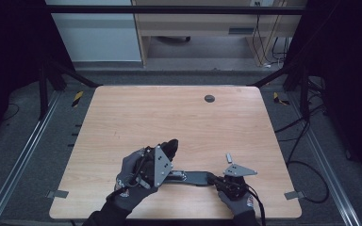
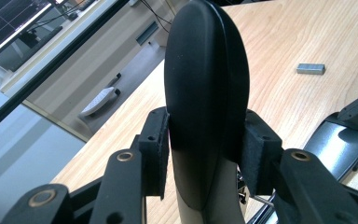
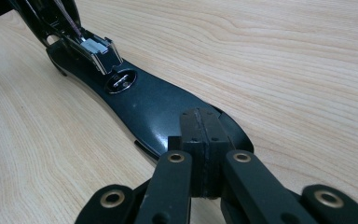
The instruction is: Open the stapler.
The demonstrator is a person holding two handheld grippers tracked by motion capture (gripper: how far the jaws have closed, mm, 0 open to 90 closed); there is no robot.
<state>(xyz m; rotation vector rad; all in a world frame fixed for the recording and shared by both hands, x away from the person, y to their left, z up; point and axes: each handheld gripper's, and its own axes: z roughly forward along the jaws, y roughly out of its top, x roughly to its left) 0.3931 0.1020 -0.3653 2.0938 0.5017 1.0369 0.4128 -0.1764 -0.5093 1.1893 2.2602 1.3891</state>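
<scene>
Stapler opened flat between two tools

Stapler: a black plastic-and-metal desk stapler, swung open, lies near the front edge of the pale wooden worktop point(image 1: 122, 113). I hold it at both ends. My left tool point(image 2: 205, 154) is clenched on the stapler's rounded black top arm point(image 2: 205, 93), its pads pressing on both flanks; in the high view that arm point(image 1: 171, 147) rises tilted from the worktop, pointing up and away from me. My right tool point(image 3: 200, 140) has its pads closed flat together, and they rest on the near end of the stapler's dark glossy base point(image 3: 154, 107). Whether they pinch the edge of the base or merely press it down I cannot tell.

Long axis: in the high view the base point(image 1: 193, 177) runs left to right across the worktop, from the right tool point(image 1: 228, 183) to the hinge beneath the left tool point(image 1: 162, 157). The open metal staple channel point(image 3: 93, 49) sits at the hinge end, its mouth facing up.

Key relation: a small grey strip of staples point(image 1: 228, 157) lies loose on the worktop just beyond the right tool, well apart from the channel. The right hand is the nearer to it. I judge that the coming move is to carry this strip leftward and lay it lengthwise into the channel.
</scene>
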